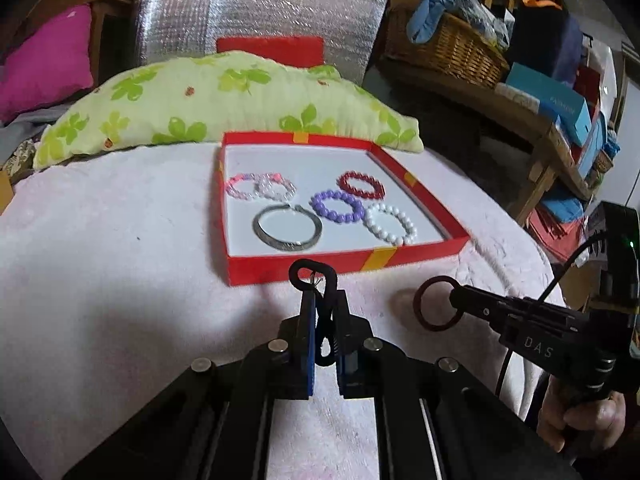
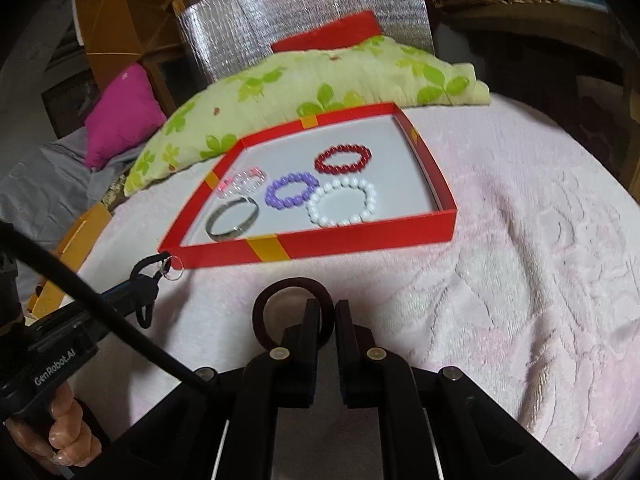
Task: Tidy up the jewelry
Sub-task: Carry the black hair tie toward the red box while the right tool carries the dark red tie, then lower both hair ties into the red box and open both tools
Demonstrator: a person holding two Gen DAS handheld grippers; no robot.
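A red box (image 1: 304, 261) (image 2: 360, 236) lies open on the pink blanket and holds a pink-white bead bracelet (image 1: 260, 186), a silver bangle (image 1: 287, 227) (image 2: 232, 220), a purple one (image 1: 337, 206) (image 2: 291, 191), a dark red one (image 1: 362, 185) (image 2: 342, 159) and a white one (image 1: 390, 224) (image 2: 342, 207). My left gripper (image 1: 322, 300) (image 2: 154, 278) is shut on a black cord loop (image 1: 310, 270) with a small clear ring, just before the box's near wall. My right gripper (image 2: 328, 308) (image 1: 454, 300) is shut on a dark brown ring (image 2: 276, 296) (image 1: 437, 303), in front of the box.
A green leaf-print pillow (image 1: 224, 96) lies behind the box. A magenta cushion (image 1: 48, 60) is at far left. A wicker basket (image 1: 448, 44) and stacked boxes sit on a wooden shelf at right. A silver foil sheet (image 1: 256, 12) stands behind.
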